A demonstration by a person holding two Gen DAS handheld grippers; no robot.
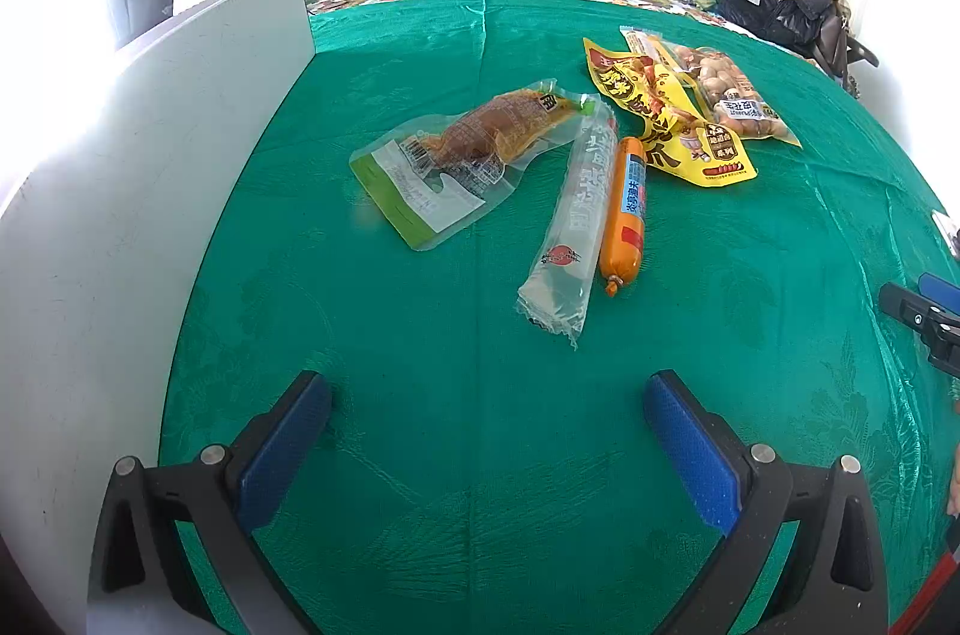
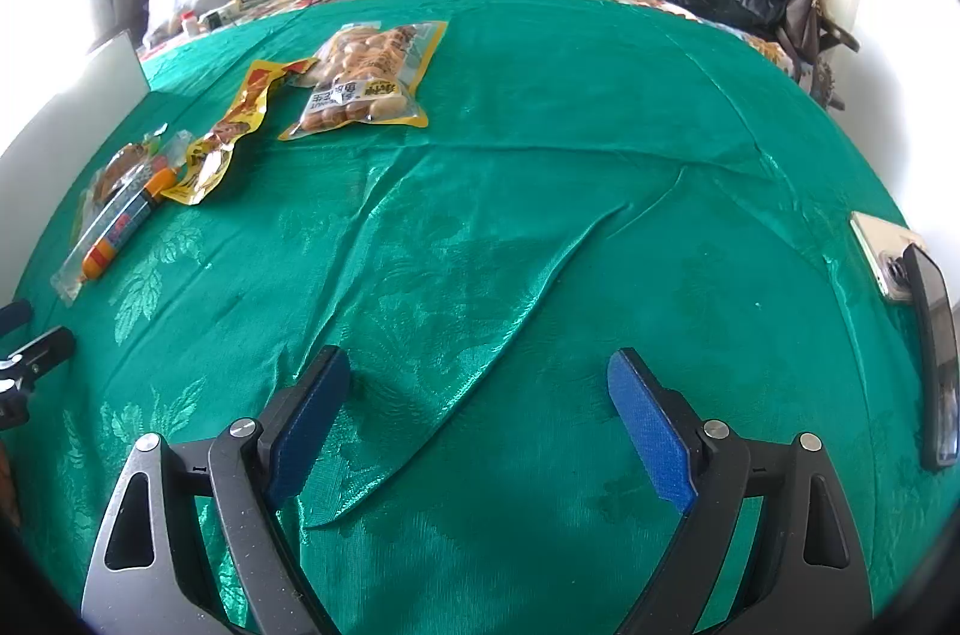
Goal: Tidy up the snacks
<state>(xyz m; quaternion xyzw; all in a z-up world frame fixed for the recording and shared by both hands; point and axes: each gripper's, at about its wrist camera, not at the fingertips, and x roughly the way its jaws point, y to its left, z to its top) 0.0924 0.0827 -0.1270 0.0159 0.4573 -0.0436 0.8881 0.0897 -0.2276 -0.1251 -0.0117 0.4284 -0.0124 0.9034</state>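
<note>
On the green patterned cloth (image 1: 420,425) spread over the bed lie five snacks, bunched near the middle in the left wrist view: a clear vacuum pouch with a brown meat piece and green-and-white label (image 1: 456,155), a long clear-and-white sleeve packet (image 1: 570,227) touching an orange sausage stick with a blue label (image 1: 627,209) along its side, a crumpled yellow foil packet with red print (image 1: 666,119) partly over the sausage's far end, and a yellow-edged clear bag of round brown pieces (image 1: 720,89) tucked behind the yellow one. A white flat board (image 1: 150,167) stands upright along the cloth's left edge. The left gripper (image 1: 486,431) hangs low over bare cloth short of the sleeve packet, jaws spread wide, nothing between them. The right gripper (image 2: 480,419) sits over a long fold in the cloth, well apart from the snacks, jaws likewise wide and empty. Judged: nothing sorted yet; this looks like the approach to a first pick. The next move likely calls for reaching forward to the sleeve packet or sausage and closing across its narrow width without dragging its neighbour. Hard to tell: where the snacks are meant to go, as no container shows. Packet print is too small to read. A dark slim object and a pale phone-like object (image 2: 882,251) at the right edge are cut off.
</note>
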